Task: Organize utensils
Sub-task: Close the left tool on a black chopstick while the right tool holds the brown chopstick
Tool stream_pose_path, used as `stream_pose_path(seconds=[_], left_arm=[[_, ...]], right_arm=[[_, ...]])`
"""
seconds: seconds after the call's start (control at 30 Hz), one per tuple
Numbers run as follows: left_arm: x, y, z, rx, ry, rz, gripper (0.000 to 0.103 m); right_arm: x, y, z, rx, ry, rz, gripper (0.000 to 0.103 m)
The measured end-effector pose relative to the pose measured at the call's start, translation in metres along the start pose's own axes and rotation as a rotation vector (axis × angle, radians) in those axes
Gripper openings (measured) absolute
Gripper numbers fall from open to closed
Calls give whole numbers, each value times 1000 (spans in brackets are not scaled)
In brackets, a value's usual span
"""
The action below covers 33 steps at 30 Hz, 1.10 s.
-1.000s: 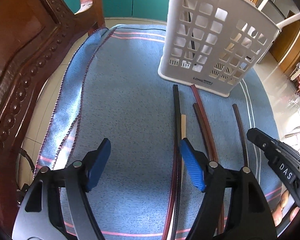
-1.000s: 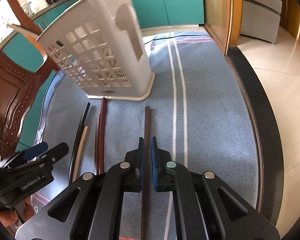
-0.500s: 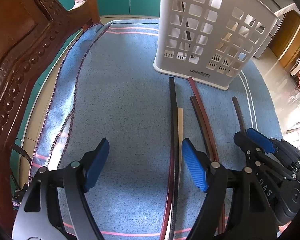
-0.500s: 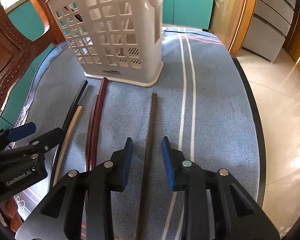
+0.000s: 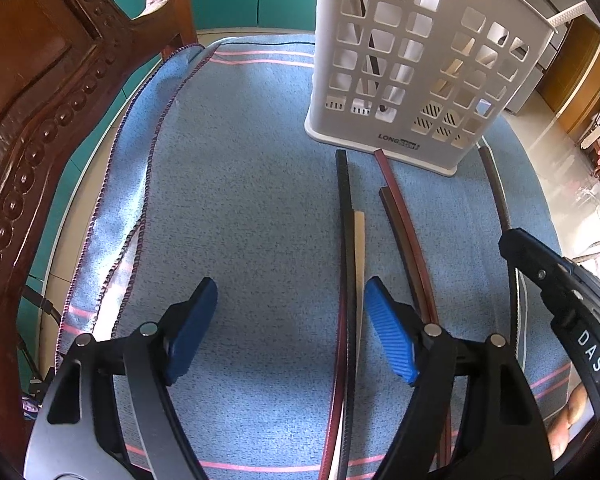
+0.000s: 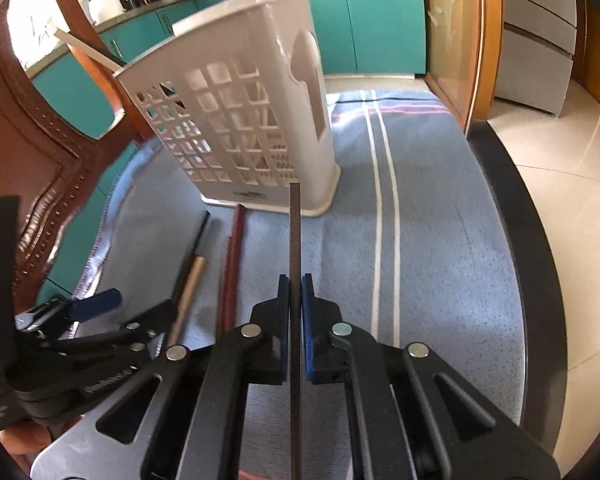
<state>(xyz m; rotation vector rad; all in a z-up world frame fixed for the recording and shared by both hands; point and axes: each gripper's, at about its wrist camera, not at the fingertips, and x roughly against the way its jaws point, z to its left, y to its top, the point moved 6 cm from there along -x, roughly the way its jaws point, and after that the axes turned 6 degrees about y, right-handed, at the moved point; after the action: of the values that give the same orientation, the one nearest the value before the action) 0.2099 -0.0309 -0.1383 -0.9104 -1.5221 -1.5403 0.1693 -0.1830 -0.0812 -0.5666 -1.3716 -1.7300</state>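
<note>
My right gripper (image 6: pixel 295 279) is shut on a dark brown chopstick (image 6: pixel 295 232), which runs straight ahead to the foot of the white slotted utensil basket (image 6: pixel 240 128). In the left wrist view the same chopstick (image 5: pixel 496 188) lies right of the basket (image 5: pixel 420 60), with the right gripper's finger (image 5: pixel 540 268) over it. My left gripper (image 5: pixel 290 284) hovers open above the blue towel (image 5: pixel 240 200). A black chopstick (image 5: pixel 344 208) and a beige one (image 5: pixel 359 248) pass just inside its right pad. Two reddish-brown chopsticks (image 5: pixel 400 208) lie just beyond that pad.
A carved wooden chair back (image 5: pixel 40 120) stands close on the left. The basket holds some sticks and white utensils. The table's dark rim (image 6: pixel 512 200) runs down the right side, with tiled floor beyond. Teal cabinets are behind.
The right gripper's jaws stood apart around the dark brown chopstick half a second ago and have now shut on it. The left gripper has stayed put.
</note>
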Motion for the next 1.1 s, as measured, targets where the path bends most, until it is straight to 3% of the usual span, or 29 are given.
stream_pose_path(seconds=[0.5,0.73,1.0,1.1], left_arm=[[-7,-4,-8,-18,3,10,78],[-10,-6,-11,-23,5,14,79],[-10,-4,-5,-2,-1,13,80],[-9,1,4,36,-44,10,80]], right_arm=[[-11,-5,-13,-42,-29,64,7],[-18,-11,-31,-89,-97,112,7],[-15,-10,-37,-111,-112,113,7],[-9,-4,-38,-120,-115,74,7]])
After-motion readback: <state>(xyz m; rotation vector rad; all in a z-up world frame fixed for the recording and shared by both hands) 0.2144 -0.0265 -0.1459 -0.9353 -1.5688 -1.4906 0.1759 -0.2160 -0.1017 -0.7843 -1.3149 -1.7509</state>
